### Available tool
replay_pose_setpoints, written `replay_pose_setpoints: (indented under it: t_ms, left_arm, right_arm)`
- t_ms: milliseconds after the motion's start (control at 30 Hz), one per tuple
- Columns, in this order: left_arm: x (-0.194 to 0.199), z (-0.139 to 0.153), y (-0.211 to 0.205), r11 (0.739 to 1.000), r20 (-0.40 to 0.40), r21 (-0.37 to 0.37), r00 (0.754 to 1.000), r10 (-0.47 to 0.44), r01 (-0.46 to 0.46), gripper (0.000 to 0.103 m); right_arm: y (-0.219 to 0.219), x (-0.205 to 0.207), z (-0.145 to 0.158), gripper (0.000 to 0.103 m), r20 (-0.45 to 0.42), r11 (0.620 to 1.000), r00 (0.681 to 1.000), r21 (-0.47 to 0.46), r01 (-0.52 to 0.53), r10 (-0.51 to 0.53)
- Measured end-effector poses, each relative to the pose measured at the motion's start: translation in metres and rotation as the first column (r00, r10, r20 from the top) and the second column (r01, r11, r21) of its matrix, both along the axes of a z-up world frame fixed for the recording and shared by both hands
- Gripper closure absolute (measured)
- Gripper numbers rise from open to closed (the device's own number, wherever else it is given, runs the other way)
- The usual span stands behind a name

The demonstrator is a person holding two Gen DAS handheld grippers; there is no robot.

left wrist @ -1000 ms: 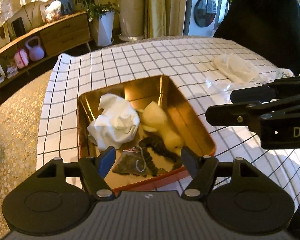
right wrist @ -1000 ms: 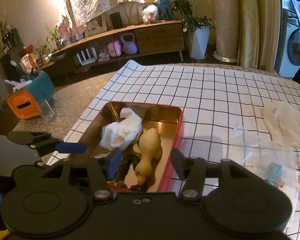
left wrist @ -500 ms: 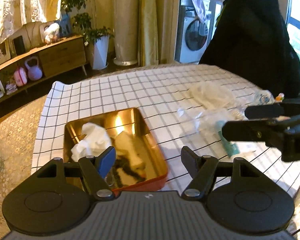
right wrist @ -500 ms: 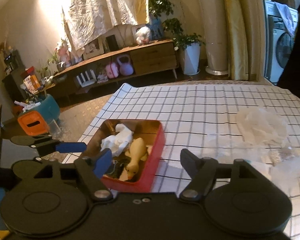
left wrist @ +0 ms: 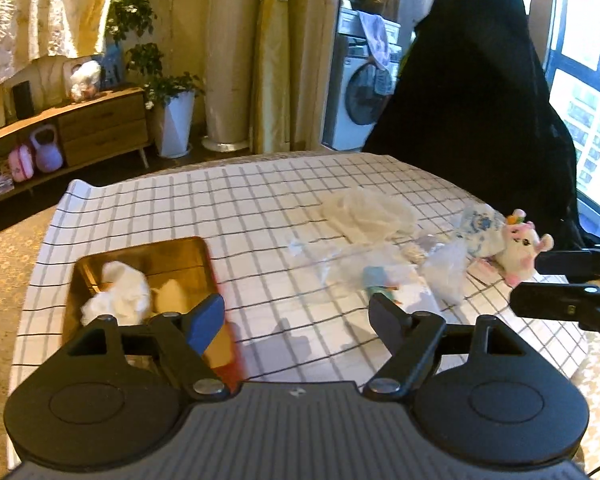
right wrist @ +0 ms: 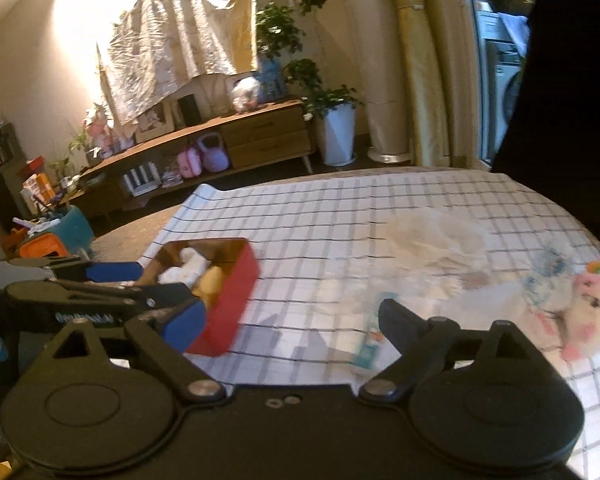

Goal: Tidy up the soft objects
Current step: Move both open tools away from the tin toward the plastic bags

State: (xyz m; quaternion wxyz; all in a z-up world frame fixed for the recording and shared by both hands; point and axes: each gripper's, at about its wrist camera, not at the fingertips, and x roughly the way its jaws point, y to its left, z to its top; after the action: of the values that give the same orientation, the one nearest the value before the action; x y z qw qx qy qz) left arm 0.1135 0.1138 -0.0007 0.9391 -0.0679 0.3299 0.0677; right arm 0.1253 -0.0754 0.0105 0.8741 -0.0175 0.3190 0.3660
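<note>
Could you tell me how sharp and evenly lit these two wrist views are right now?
Left wrist view: mostly sharp, warm light, a bright window at right, slight smear on the tray; fisheye bends the checked tablecloth. Right wrist view: motion blur smears the tray and pink plush toy, and the sunlit wall at upper left is blown out.

A red tray (left wrist: 216, 280) with a shiny golden inside is sitting near the left edge of the checked tablecloth, holding a crumpled white cloth (left wrist: 118, 298) and a pale yellow soft toy (left wrist: 172, 298) just beside it. Well apart, toward the right edge, a pink-and-white plush animal (left wrist: 518, 246) is lying on its side, touching a blue-patterned white bundle (left wrist: 480, 226). Between them, a crumpled white cloth heap (left wrist: 366, 214) is resting flat.
</note>
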Motion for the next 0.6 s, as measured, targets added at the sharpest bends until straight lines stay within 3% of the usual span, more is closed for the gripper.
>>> replay_pose_setpoints:
  t_ms: [333, 600]
  left_arm:
    - [0.021, -0.012, -0.033, 0.999, 0.010, -0.043, 1.000, -0.025, 0.025, 0.019]
    - [0.061, -0.025, -0.045, 0.995, -0.018, -0.079, 0.998, -0.062, 0.061, 0.019]
  right_arm:
    - [-0.073, 0.010, -0.024, 0.009, -0.021, 0.994, 0.994, -0.033, 0.103, -0.104]
    - [-0.096, 0.027, -0.043, 0.009, -0.047, 0.988, 0.988, -0.057, 0.144, -0.147]
